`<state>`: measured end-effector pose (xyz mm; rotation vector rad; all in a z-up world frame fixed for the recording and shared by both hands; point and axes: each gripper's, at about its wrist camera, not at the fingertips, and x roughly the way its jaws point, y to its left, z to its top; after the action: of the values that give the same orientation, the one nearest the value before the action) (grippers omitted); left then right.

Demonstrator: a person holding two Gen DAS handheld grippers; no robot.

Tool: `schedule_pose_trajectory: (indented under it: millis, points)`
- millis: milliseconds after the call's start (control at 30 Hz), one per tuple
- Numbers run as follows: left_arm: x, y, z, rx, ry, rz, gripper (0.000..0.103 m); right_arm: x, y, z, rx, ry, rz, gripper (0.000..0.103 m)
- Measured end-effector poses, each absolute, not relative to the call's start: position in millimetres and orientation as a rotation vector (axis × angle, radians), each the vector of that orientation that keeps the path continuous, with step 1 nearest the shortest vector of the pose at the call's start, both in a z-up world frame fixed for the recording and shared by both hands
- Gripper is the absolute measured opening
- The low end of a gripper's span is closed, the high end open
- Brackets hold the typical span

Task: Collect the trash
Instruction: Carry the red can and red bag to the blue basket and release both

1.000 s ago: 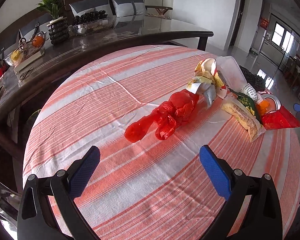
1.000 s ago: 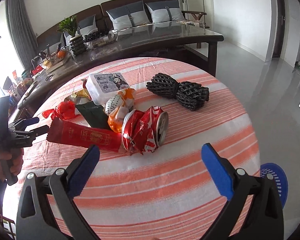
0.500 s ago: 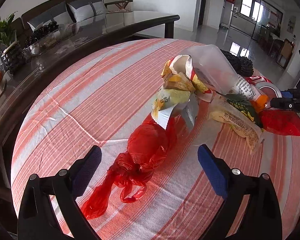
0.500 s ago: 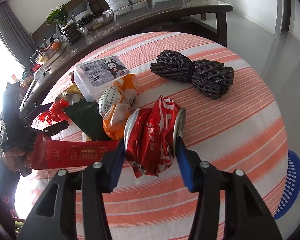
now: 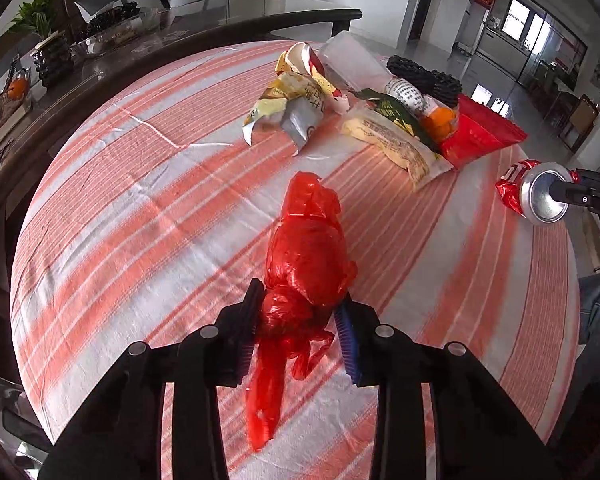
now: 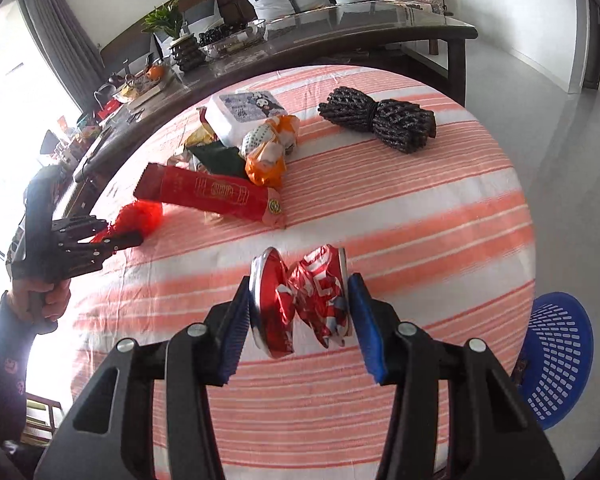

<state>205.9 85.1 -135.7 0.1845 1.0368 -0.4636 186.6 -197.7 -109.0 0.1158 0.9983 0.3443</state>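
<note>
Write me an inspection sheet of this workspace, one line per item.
Surface: round table under a striped cloth, wrinkled.
Job's things: red plastic bag and crushed red can, each between a gripper's pads; wrappers, a long red packet and a lidded plastic box piled at the middle.
Clutter: bundle of dark rope lying apart from the pile.
Grippers: left gripper closing, pads pressing the bag; right gripper shut on the can.
Cables: nothing seen.
Surroundings: blue basket on the floor beside the table; dark side table with a potted plant; sofa cushions behind.
</note>
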Motion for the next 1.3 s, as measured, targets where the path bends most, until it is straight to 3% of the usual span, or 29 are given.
schedule_pose_trajectory:
  millis: [100, 167, 233, 367, 467, 533, 600, 633, 967, 1300]
  points:
    - [194, 81, -132, 0.173, 1.027, -0.467, 0.053, 172, -195, -119, 0.056, 1.027, 0.336, 0.047]
    - [194, 76, -129, 0.2, 1.005, -0.455, 0.072, 167, -194, -121, 0.04, 1.035, 0.323, 0.047]
    - [200, 70, -130, 0.218, 1.012, -0.455, 0.074, 169, -193, -123, 0.038, 1.042, 0.322, 0.047]
    - [210, 57, -141, 0.251, 1.048, -0.454, 0.074, 178, -189, -126, 0.042, 1.053, 0.323, 0.054]
    - [208, 53, -143, 0.281, 1.047, -0.449, 0.074, 186, -186, -128, 0.028, 1.058, 0.318, 0.069]
    - [205, 51, -141, 0.279, 1.052, -0.46, 0.07, 190, -186, -128, 0.028, 1.057, 0.324, 0.069]
    - [202, 49, -140, 0.285, 1.054, -0.474, 0.053, 190, -183, -128, 0.019, 1.07, 0.356, 0.054]
    - [200, 47, -139, 0.286, 1.052, -0.483, 0.043, 189, -182, -126, 0.011, 1.071, 0.348, 0.054]
    - [165, 18, -105, 0.226, 0.981, -0.507, 0.041, 168, -221, -96, 0.149, 0.956, 0.353, 0.054]
    - [150, -122, -74, 0.322, 0.876, -0.579, 0.041, 141, -352, -86, 0.284, 0.892, 0.171, 0.054]
